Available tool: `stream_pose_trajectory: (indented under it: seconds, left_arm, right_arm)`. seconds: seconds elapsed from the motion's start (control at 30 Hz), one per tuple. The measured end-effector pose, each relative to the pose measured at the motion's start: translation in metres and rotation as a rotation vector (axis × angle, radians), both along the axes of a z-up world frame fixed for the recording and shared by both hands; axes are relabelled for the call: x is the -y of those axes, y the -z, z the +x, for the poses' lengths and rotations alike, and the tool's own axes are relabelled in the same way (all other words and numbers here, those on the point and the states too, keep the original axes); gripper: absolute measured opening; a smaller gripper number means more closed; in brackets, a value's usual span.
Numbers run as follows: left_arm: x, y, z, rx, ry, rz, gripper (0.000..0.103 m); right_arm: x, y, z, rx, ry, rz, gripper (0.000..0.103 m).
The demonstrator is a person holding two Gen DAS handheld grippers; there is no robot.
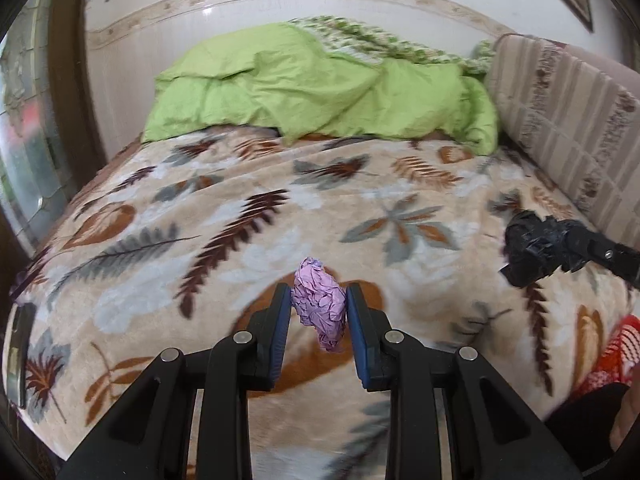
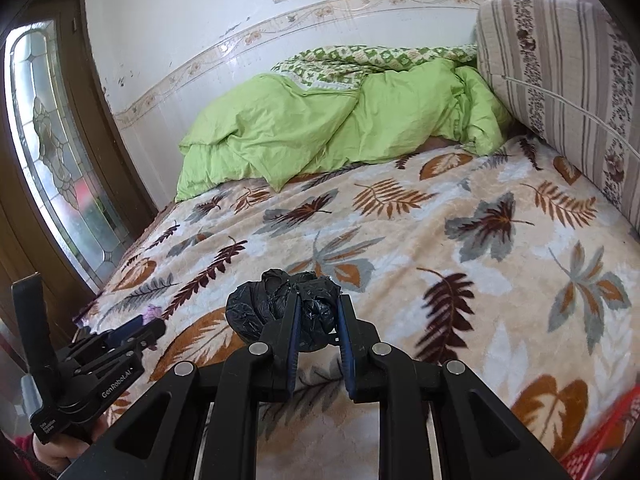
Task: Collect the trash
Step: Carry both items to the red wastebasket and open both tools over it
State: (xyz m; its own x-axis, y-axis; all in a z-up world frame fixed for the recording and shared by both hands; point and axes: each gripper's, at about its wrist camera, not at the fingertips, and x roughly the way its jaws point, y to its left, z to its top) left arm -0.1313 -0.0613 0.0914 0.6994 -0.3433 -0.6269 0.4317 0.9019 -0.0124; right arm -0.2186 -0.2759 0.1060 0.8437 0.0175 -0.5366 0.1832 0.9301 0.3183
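A crumpled pink paper ball [image 1: 320, 306] is pinched between the blue pads of my left gripper [image 1: 319, 300], held above the leaf-patterned blanket [image 1: 208, 216]. My right gripper [image 2: 317, 310] is shut on a crumpled black plastic bag [image 2: 276, 300], which bulges out to the left of its fingers. In the left wrist view the black plastic bag [image 1: 532, 246] and the right gripper's tip appear at the right edge. In the right wrist view the left gripper [image 2: 146, 322] shows at lower left with a bit of pink paper [image 2: 153, 312] at its tip.
A rumpled green duvet [image 1: 320, 92] lies at the head of the bed against the tiled wall. A striped cushion [image 2: 560, 92] stands along the right side. A red mesh basket [image 2: 600, 436] peeks in at lower right. A glazed wooden door [image 2: 56, 152] is at the left.
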Motion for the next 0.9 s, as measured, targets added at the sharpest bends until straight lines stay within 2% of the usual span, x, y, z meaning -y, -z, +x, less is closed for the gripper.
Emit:
stream_pose_trajectory:
  seconds: [0.07, 0.17, 0.33, 0.43, 0.57, 0.7, 0.73, 0.77, 0.8, 0.83, 0.9]
  left_arm:
    - [0.018, -0.008, -0.015, 0.012, 0.085, -0.015, 0.027]
    - [0.051, -0.02, -0.041, -0.002, 0.242, -0.051, 0.027]
    - [0.116, -0.034, -0.082, -0.101, 0.522, -0.122, 0.027]
    - [0.159, -0.037, -0.111, -0.141, 0.665, -0.131, 0.027]
    - [0.218, -0.035, -0.152, -0.23, 0.845, -0.132, 0.027]
    - [0.263, -0.025, -0.186, -0.28, 0.963, -0.105, 0.028]
    - [0.269, -0.022, -0.191, -0.285, 0.972, -0.093, 0.033]
    - [0.276, -0.017, -0.195, -0.29, 0.968, -0.074, 0.046]
    - [0.278, -0.016, -0.198, -0.297, 0.961, -0.069, 0.05]
    - [0.279, -0.015, -0.198, -0.307, 0.956, -0.068, 0.052]
    - [0.275, -0.015, -0.197, -0.303, 0.949, -0.07, 0.053]
  right_arm:
    - [0.015, -0.005, -0.025, 0.0, 0.032, 0.022, 0.018]
    - [0.038, -0.015, -0.067, 0.002, 0.109, 0.005, 0.018]
    - [0.093, -0.026, -0.159, -0.014, 0.331, -0.038, 0.018]
    - [0.125, -0.027, -0.215, -0.04, 0.472, -0.035, 0.019]
    - [0.153, -0.022, -0.27, -0.074, 0.603, -0.028, 0.019]
    - [0.163, -0.007, -0.291, -0.128, 0.66, -0.021, 0.021]
    - [0.165, -0.002, -0.291, -0.15, 0.668, -0.016, 0.022]
    - [0.169, 0.002, -0.292, -0.166, 0.67, 0.003, 0.029]
    - [0.168, 0.004, -0.294, -0.164, 0.671, 0.011, 0.035]
    - [0.167, 0.004, -0.296, -0.162, 0.676, 0.005, 0.037]
    - [0.161, 0.0, -0.298, -0.17, 0.693, -0.055, 0.051]
